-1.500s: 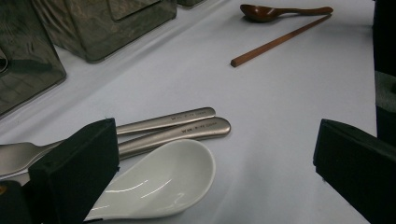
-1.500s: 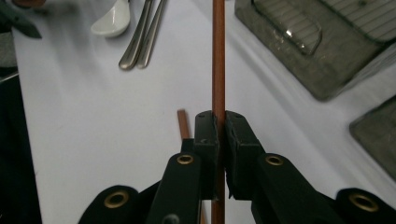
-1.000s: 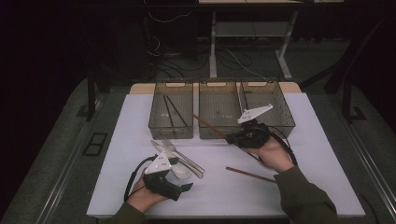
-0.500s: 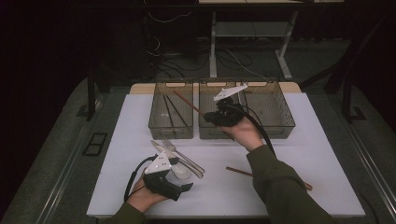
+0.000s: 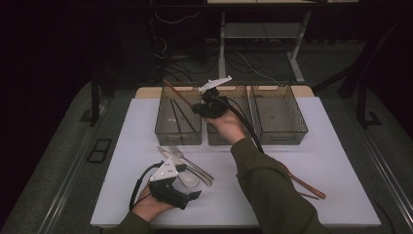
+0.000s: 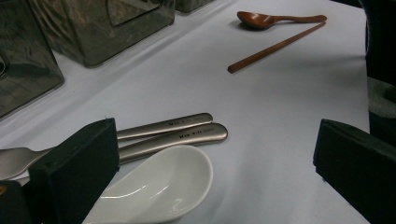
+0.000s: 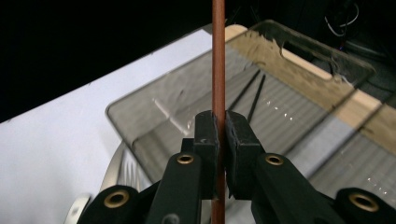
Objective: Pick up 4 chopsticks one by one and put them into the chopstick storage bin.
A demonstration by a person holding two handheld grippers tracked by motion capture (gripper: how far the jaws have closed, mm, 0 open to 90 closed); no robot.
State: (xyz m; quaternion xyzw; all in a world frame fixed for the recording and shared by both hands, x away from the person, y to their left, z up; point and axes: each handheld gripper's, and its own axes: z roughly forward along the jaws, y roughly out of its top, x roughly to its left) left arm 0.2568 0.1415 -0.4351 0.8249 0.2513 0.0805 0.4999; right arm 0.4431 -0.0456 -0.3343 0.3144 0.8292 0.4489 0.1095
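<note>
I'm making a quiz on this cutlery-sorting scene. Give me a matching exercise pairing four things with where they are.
Things:
1. wooden chopstick
2. white spoon
3. wooden spoon
4. black chopsticks

Places:
A. inside the left bin
B. lying on the table beside a loose chopstick
C. clamped in the right gripper
D. next to the left gripper

Pairs: 1-C, 2-D, 3-B, 4-A

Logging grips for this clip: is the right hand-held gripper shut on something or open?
Shut on the wooden chopstick. The right hand-held gripper has both pads pressed against it, above the left bin.
</note>
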